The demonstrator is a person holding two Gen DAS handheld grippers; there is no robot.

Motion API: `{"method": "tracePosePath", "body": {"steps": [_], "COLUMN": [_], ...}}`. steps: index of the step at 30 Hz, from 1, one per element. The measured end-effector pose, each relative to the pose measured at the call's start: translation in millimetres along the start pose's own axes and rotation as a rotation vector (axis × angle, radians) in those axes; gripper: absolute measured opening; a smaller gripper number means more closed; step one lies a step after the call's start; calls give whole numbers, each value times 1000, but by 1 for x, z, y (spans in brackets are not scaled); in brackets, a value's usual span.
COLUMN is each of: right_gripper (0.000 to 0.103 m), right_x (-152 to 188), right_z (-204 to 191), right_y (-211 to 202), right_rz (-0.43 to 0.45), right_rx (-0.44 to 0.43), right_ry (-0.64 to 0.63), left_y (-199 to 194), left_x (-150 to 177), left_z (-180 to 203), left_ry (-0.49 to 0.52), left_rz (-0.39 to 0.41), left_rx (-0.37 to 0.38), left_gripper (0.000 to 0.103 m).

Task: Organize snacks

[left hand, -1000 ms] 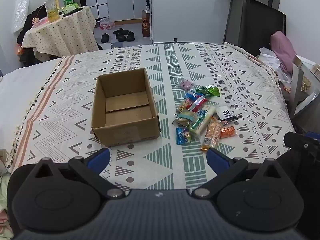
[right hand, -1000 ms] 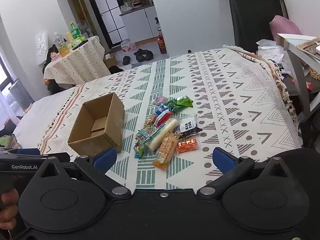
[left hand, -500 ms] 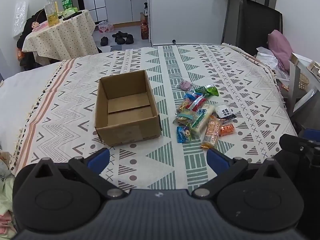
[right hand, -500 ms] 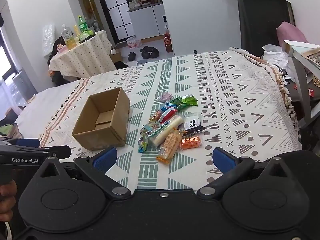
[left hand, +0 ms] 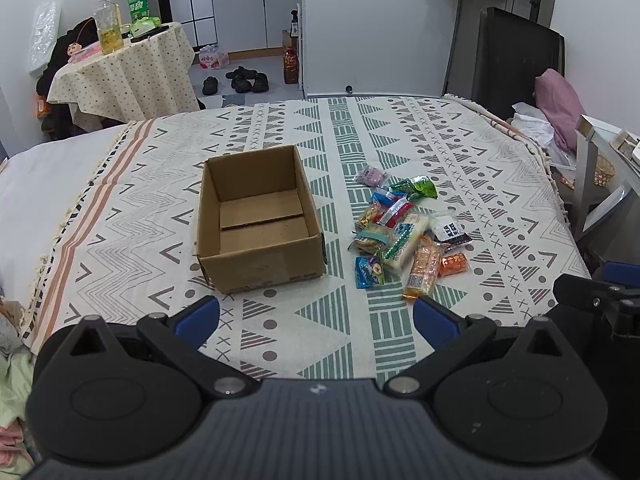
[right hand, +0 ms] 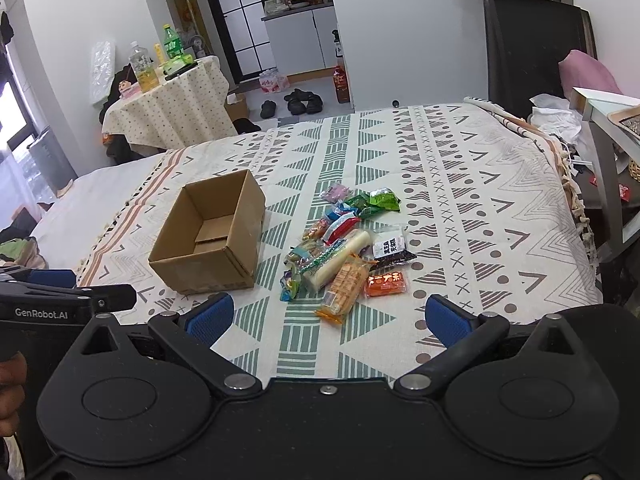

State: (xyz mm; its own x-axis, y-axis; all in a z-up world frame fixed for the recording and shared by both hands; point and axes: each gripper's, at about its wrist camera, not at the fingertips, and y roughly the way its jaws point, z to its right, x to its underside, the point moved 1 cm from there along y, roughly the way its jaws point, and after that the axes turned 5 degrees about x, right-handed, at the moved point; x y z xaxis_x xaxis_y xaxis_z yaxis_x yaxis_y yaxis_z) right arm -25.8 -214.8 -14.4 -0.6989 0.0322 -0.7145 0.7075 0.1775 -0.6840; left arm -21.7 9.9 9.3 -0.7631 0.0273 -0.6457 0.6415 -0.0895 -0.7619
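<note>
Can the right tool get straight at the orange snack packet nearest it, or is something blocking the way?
Probably yes. The right tool is open and empty, the orange snack packet lies flat at the pile's near edge, and only bare cloth lies between. The box sits off to the left.

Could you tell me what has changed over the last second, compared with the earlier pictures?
Only the viewpoints shifted: both cameras drew back slightly, so the cardboard box and snack pile sit a little smaller in view. Nothing was grasped or released. The left tongs and right tongs stay open and empty, and the box is still empty.
</note>
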Motion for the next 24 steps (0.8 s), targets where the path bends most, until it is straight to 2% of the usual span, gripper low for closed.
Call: {"method": "tracePosePath", "body": {"steps": [24], "right_gripper": [103], "right_x": [1], "right_z": [-4], "right_y": [-3], "right_rz": [0], "right_rx": [2], "right_ry": [-13], "left_y": [-8], "left_x": [0], "left_z": [-3], "left_ry": [-15], "left_rz": [6], "left_rx": [4], "left_gripper": [103]}}
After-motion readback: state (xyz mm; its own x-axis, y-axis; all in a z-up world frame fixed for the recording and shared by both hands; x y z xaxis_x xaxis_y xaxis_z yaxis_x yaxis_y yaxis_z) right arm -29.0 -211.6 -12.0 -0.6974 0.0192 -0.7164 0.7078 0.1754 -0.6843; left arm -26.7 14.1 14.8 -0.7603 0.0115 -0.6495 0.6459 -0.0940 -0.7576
